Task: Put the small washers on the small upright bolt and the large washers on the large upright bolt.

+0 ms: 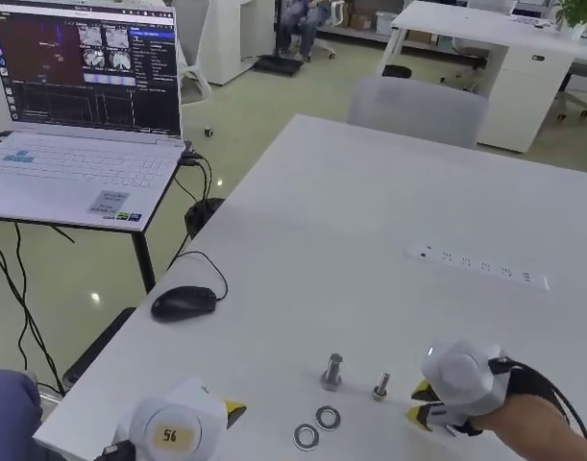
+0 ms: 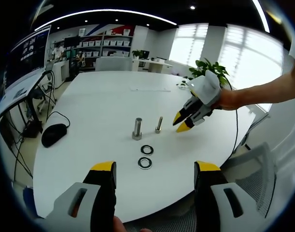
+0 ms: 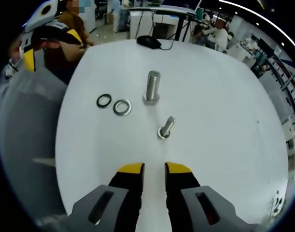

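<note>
Looking down, my right gripper is just right of the small bolt, which stands upright on the white table. The large bolt stands upright a little farther left. The first washer and second washer lie flat just beside each other, nearer to me than the bolts.

Along my left gripper, the jaws stand wide apart and hold nothing. Both washers lie straight ahead, with the bolts beyond them. My right gripper comes in from the right, its tips toward the small bolt.

Along my right gripper, the jaws are narrow with a slim gap and hold nothing. The small bolt is just ahead, the large bolt beyond it, the washers off to the left, and a mouse far ahead.
</note>
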`<state>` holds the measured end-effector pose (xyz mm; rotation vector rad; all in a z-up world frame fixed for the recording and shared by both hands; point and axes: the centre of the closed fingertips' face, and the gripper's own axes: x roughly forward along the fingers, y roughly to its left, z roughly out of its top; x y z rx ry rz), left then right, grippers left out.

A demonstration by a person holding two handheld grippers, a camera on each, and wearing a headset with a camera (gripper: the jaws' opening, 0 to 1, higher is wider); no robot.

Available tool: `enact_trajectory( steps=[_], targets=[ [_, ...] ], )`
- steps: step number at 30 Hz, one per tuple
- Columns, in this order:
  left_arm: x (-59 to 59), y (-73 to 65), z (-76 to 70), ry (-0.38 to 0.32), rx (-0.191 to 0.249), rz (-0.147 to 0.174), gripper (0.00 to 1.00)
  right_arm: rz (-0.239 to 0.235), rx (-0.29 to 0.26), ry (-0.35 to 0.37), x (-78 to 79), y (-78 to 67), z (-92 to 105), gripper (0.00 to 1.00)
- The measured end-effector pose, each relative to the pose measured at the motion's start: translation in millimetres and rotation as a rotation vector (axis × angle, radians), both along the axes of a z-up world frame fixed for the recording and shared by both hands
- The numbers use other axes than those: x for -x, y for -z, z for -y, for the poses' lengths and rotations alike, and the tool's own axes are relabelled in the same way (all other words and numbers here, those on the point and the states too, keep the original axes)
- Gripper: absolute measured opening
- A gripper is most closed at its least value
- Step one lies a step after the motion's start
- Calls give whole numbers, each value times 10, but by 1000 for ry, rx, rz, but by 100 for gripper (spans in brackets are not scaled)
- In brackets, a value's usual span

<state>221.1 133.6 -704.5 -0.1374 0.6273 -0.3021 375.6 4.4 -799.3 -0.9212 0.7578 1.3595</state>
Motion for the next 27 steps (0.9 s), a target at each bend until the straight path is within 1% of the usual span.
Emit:
enact_trajectory(
  steps=[3,5,8,13,16,19,22,24,26,27],
  targets=[
    [-34,-28,-2,10,-6,5,65,-5,-3,8,125,34,50,18],
    [-60,-60,-5,17,-12,10,65,-16,-13,23,213,40,66,18],
    [-100,-85,2,29,-17,17,64,-21,-26,28,348,47,90,19],
    [-127,-93,34,43,-23,19,64,-31,-53,50,492,56,128,19],
    [-133,-92,65,52,-27,18,64,-37,-57,57,546,81,153,20],
    [-139,-91,83,55,-29,18,64,-40,-58,60,597,107,177,23],
    [-139,-77,94,52,-30,14,64,-54,-61,56,654,130,187,24],
    [-135,-73,101,52,-31,12,64,-63,-51,32,711,141,185,24],
    [-131,-75,108,53,-36,11,64,-60,-34,9,736,168,184,25],
    [-130,-72,107,53,-38,9,64,-60,-35,4,744,173,172,26]
  ],
)
